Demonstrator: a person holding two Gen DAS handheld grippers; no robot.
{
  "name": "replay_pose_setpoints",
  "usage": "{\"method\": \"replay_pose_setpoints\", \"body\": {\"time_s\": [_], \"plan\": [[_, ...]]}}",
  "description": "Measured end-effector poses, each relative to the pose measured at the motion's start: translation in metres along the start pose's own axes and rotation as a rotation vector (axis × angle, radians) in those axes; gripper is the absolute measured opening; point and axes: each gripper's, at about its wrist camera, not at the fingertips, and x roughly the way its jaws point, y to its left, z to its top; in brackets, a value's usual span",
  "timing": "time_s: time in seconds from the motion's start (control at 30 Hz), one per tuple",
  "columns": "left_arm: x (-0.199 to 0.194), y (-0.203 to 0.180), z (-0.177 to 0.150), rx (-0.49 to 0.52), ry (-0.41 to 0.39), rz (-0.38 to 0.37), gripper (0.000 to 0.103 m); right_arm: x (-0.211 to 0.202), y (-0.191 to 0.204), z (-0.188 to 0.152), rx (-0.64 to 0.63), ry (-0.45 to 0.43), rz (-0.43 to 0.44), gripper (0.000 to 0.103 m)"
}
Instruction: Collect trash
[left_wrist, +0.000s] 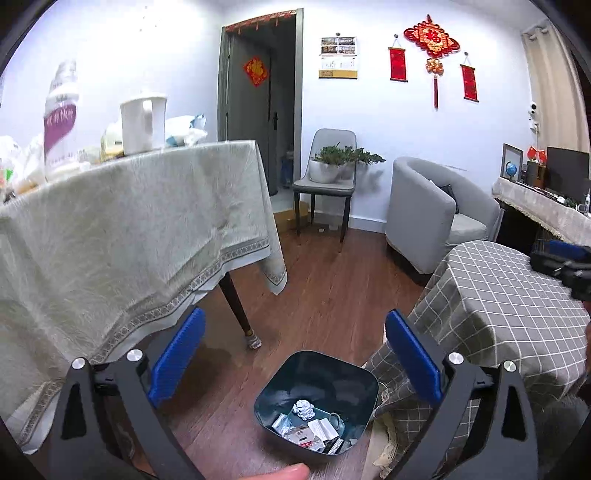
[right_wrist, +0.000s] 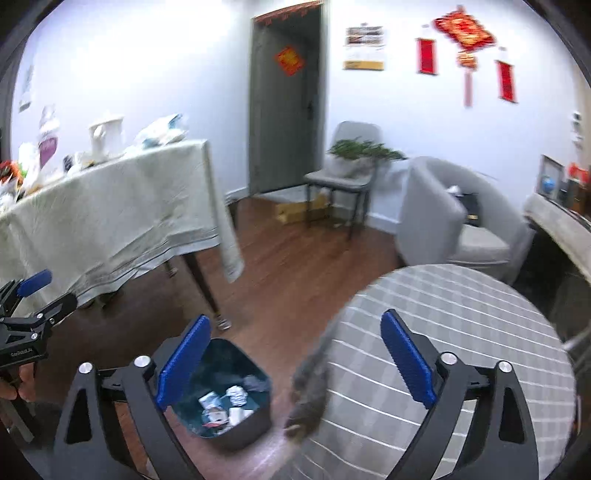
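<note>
- The left gripper (left_wrist: 295, 354) has its blue pads spread wide and holds nothing; the dark bin (left_wrist: 317, 369) sits on the floor just below and ahead, between its fingers.
- Crumpled foil and paper scraps (left_wrist: 306, 424) lie inside the bin.
- The right gripper (right_wrist: 295, 354) is also spread wide and empty, over the edge of the checked round table (right_wrist: 461, 321); the bin is below its left finger (right_wrist: 183, 363).

A dark teal square bin (left_wrist: 317, 400) stands upright on the floor just beside the checked table (left_wrist: 498, 295), holding crumpled foil and paper scraps (left_wrist: 306, 424).

Dark teal bin (left_wrist: 364, 391), grey white-checked tablecloth (left_wrist: 498, 295), blue-padded left claw (left_wrist: 295, 362).
</note>
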Motion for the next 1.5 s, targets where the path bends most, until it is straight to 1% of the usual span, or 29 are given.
{"method": "replay_pose_setpoints", "body": {"time_s": [0.03, 0.13, 0.23, 0.3, 0.37, 0.43, 0.5, 0.53, 0.63, 0.67, 0.73, 0.8, 0.9, 1.0, 1.1, 1.2, 1.27, 1.33, 1.5], "plan": [[-0.006, -0.002, 0.001, 0.002, -0.003, 0.001, 0.1, -0.014, -0.01, -0.002, 0.017, -0.014, -0.023, 0.098], [-0.016, -0.007, -0.002, 0.009, -0.004, 0.007, 0.1, -0.045, -0.031, -0.011, 0.051, -0.036, -0.057, 0.099], [-0.024, -0.015, -0.008, 0.006, 0.007, 0.016, 0.1, -0.069, -0.047, -0.025, 0.073, -0.042, -0.087, 0.099], [-0.032, -0.024, -0.015, 0.04, 0.008, 0.021, 0.1, -0.082, -0.055, -0.033, 0.085, -0.05, -0.11, 0.099], [-0.043, -0.033, -0.025, 0.083, -0.008, 0.032, 0.1, -0.1, -0.063, -0.045, 0.105, -0.073, -0.131, 0.099], [-0.049, -0.037, -0.031, 0.08, -0.02, 0.024, 0.1, -0.116, -0.07, -0.06, 0.132, -0.085, -0.152, 0.099], [-0.054, -0.044, -0.033, 0.06, -0.015, -0.005, 0.1, -0.127, -0.074, -0.074, 0.155, -0.086, -0.172, 0.099], [-0.058, -0.051, -0.034, 0.071, -0.015, -0.016, 0.1, -0.132, -0.076, -0.083, 0.165, -0.084, -0.177, 0.099], [-0.071, -0.065, -0.043, 0.129, -0.019, -0.011, 0.1, -0.145, -0.079, -0.103, 0.165, -0.077, -0.187, 0.099], [-0.074, -0.065, -0.047, 0.129, -0.016, -0.011, 0.1, -0.148, -0.081, -0.109, 0.166, -0.075, -0.192, 0.099], [-0.08, -0.062, -0.056, 0.116, -0.009, -0.005, 0.1, -0.155, -0.086, -0.119, 0.187, -0.074, -0.19, 0.099], [-0.084, -0.058, -0.056, 0.086, -0.013, 0.006, 0.1, -0.16, -0.089, -0.126, 0.209, -0.077, -0.186, 0.099], [-0.09, -0.055, -0.057, 0.055, -0.017, 0.003, 0.1, -0.17, -0.093, -0.127, 0.235, -0.093, -0.165, 0.099], [-0.096, -0.055, -0.06, 0.051, -0.017, 0.009, 0.1, -0.18, -0.091, -0.13, 0.25, -0.109, -0.138, 0.099], [-0.102, -0.055, -0.061, 0.062, -0.038, 0.007, 0.1, -0.183, -0.08, -0.137, 0.201, -0.116, -0.135, 0.099], [-0.101, -0.054, -0.065, 0.053, -0.022, -0.01, 0.1, -0.176, -0.065, -0.141, 0.126, -0.095, -0.126, 0.099], [-0.1, -0.054, -0.066, 0.053, -0.018, -0.009, 0.1, -0.177, -0.061, -0.14, 0.101, -0.099, -0.116, 0.099], [-0.1, -0.055, -0.067, 0.056, -0.017, -0.01, 0.1, -0.179, -0.059, -0.14, 0.1, -0.108, -0.109, 0.099], [-0.098, -0.054, -0.068, 0.045, -0.008, -0.013, 0.1, -0.18, -0.069, -0.142, 0.152, -0.109, -0.099, 0.1]]}}
